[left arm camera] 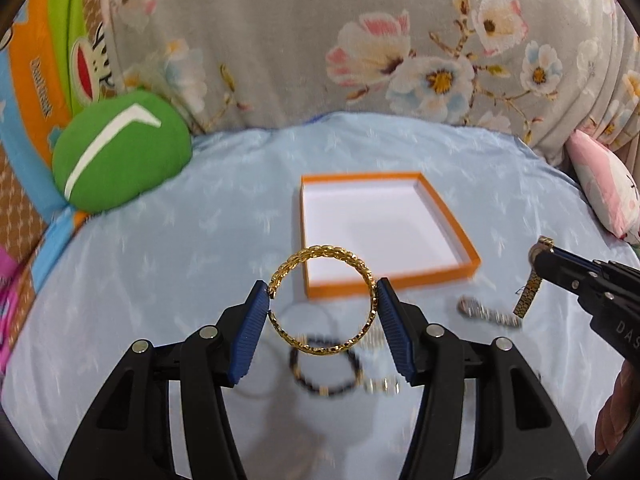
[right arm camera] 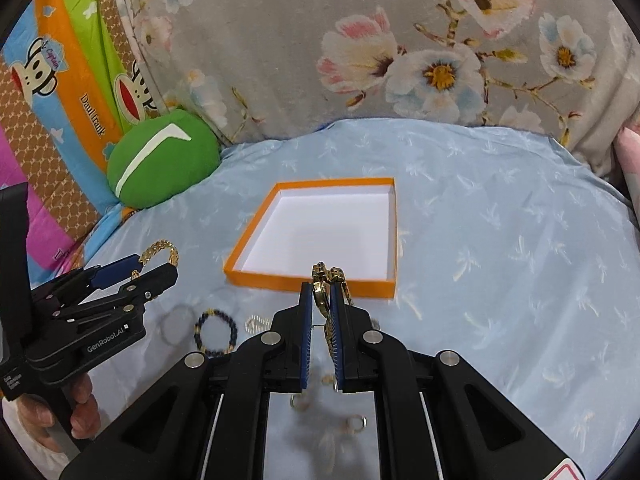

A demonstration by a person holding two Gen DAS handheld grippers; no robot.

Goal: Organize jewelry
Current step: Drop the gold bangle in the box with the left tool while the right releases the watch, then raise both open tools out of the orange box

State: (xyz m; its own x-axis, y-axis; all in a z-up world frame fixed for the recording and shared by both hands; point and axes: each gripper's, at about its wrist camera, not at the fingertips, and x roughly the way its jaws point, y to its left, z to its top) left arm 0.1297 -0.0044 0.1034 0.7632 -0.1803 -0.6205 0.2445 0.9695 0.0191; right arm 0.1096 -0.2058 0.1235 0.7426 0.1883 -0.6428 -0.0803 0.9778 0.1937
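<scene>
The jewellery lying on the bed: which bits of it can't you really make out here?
- Small rings, right wrist view: blurred, partly behind the right gripper.
- Dark bead bracelet, left wrist view: blurred, overlapped by the gold bangle in the left gripper.
- Silver piece: smeared, kind unclear.
- Gold watch: dial pinched between pads.

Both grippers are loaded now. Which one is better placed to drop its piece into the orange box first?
Right, probably. The right gripper holds the gold watch right at the orange box near wall. The left gripper, gripping the gold bangle, sits slightly farther back.
</scene>
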